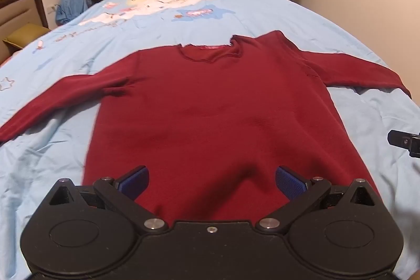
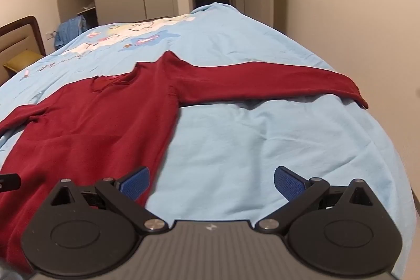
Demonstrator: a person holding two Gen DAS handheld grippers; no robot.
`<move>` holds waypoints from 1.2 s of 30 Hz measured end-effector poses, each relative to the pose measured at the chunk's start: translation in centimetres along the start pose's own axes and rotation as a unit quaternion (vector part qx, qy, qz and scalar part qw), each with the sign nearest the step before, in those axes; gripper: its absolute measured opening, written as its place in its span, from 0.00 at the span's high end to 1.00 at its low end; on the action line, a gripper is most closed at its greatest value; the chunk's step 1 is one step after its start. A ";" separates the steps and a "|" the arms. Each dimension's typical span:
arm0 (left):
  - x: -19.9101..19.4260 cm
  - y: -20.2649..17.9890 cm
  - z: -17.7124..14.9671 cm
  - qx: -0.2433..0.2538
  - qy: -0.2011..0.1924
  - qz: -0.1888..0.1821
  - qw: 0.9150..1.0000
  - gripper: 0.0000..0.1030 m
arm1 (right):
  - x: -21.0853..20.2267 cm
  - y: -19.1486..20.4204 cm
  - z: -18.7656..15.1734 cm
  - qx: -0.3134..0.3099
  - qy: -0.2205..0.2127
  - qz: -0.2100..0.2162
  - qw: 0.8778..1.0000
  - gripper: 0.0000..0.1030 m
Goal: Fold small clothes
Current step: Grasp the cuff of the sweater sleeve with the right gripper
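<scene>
I have the red sweater spread flat and face up on the light blue bedspread, filling the middle of the left wrist view, neckline toward the top of the frame and both sleeves stretched out to the sides. My left gripper sits at the bottom centre of that view, above the hem, its blue pads spread wide with nothing between them. My right gripper is just as wide apart and empty; in its own view the sweater's side edge runs under the left pad while bare bedspread lies under the right one. The right sleeve reaches across the upper right of that frame, its cuff near the edge of the bed. I judge the fold has not begun. To do the first fold well, I would take a sleeve close to its cuff, pinch only the knit and not the sheet under it, and carry it low across the chest so the body stays unwrinkled. The knit looks soft and could drag the shoulder along if I lift too fast.
</scene>
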State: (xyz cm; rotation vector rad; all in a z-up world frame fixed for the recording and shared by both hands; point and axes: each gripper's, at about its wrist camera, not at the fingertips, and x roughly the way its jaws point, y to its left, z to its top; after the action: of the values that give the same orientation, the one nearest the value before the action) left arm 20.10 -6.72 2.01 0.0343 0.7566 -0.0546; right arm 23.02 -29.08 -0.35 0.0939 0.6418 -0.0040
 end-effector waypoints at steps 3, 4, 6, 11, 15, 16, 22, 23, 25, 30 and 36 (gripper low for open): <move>1.5 -0.5 0.7 -0.005 0.004 -0.007 1.000 0.01 | 1.2 -1.2 0.3 0.008 0.003 -0.014 1.000 0.00; 1.9 -0.7 1.0 -0.007 0.005 -0.008 1.000 0.01 | 1.5 -1.6 0.5 0.011 0.003 -0.018 1.000 0.00; 2.8 -1.0 1.5 -0.012 0.004 -0.009 1.000 0.01 | 2.3 -2.4 0.8 0.018 0.003 -0.026 0.999 0.00; 5.3 -2.1 2.8 -0.018 0.007 -0.007 1.000 0.01 | 3.5 -4.4 1.5 0.029 0.003 -0.053 0.998 0.00; 6.9 -2.9 3.7 -0.021 0.008 -0.014 1.000 0.01 | 5.0 -6.0 2.1 0.040 -0.001 -0.067 0.997 0.00; 7.2 -3.1 3.9 -0.022 0.008 -0.017 1.000 0.01 | 5.4 -6.4 2.2 0.043 -0.003 -0.070 0.997 0.00; 8.8 -4.0 4.5 -0.022 0.014 -0.019 0.999 0.01 | 8.3 -8.7 3.5 0.077 -0.025 -0.071 0.994 0.00; 9.0 -4.1 4.5 -0.022 0.016 -0.019 0.999 0.01 | 8.6 -9.4 3.6 0.088 -0.029 -0.068 0.993 0.00; 9.3 -4.1 4.6 -0.023 0.018 -0.019 0.999 0.01 | 9.2 -10.9 4.0 0.118 -0.039 -0.061 0.990 0.00; 9.7 -4.0 4.7 -0.028 0.022 -0.020 0.999 0.01 | 10.6 -15.2 5.2 0.189 -0.087 -0.046 0.977 0.00; 9.6 -3.8 4.6 -0.030 0.023 -0.020 0.999 0.01 | 12.7 -19.3 7.6 0.231 -0.113 -0.054 0.965 0.00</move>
State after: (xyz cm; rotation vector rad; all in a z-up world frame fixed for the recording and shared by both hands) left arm 29.97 -11.15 -1.32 -0.0375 0.8048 -0.0682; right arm 37.09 -48.63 -3.58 0.5025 0.4057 -0.2667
